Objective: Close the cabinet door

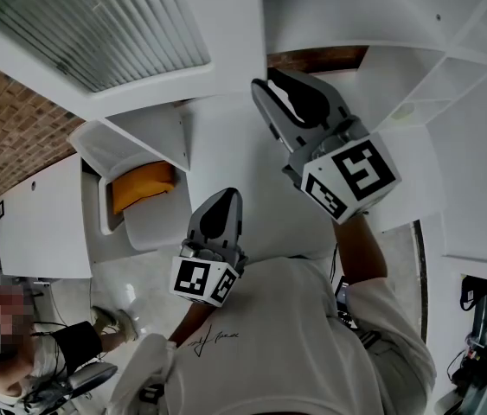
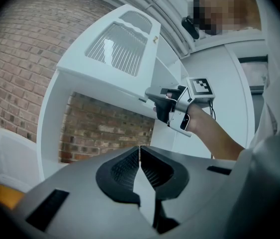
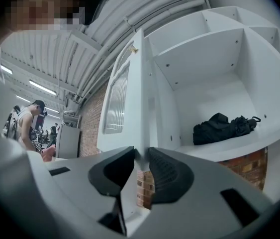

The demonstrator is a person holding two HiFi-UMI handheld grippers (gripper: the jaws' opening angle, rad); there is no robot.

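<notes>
The white cabinet door [image 1: 96, 24] with a ribbed glass pane stands swung open from the cabinet [image 3: 209, 68], whose open shelves show in the right gripper view. My right gripper [image 3: 140, 154] is shut on the door's thin edge [image 3: 140, 83] near its lower corner. The left gripper view shows the same: the right gripper [image 2: 160, 103] is at the lower edge of the door [image 2: 117, 49]. My left gripper [image 2: 140, 151] is shut and empty. It hangs lower and nearer to my body [image 1: 228, 195], apart from the door.
A black bag [image 3: 224, 126] lies on a cabinet shelf. There is a brick wall [image 2: 20, 59] behind the cabinet. A white bin [image 1: 96, 145] holding something orange [image 1: 142, 184] stands below left. A seated person [image 1: 18, 353] is at the lower left, and other people [image 3: 28, 123] stand far off.
</notes>
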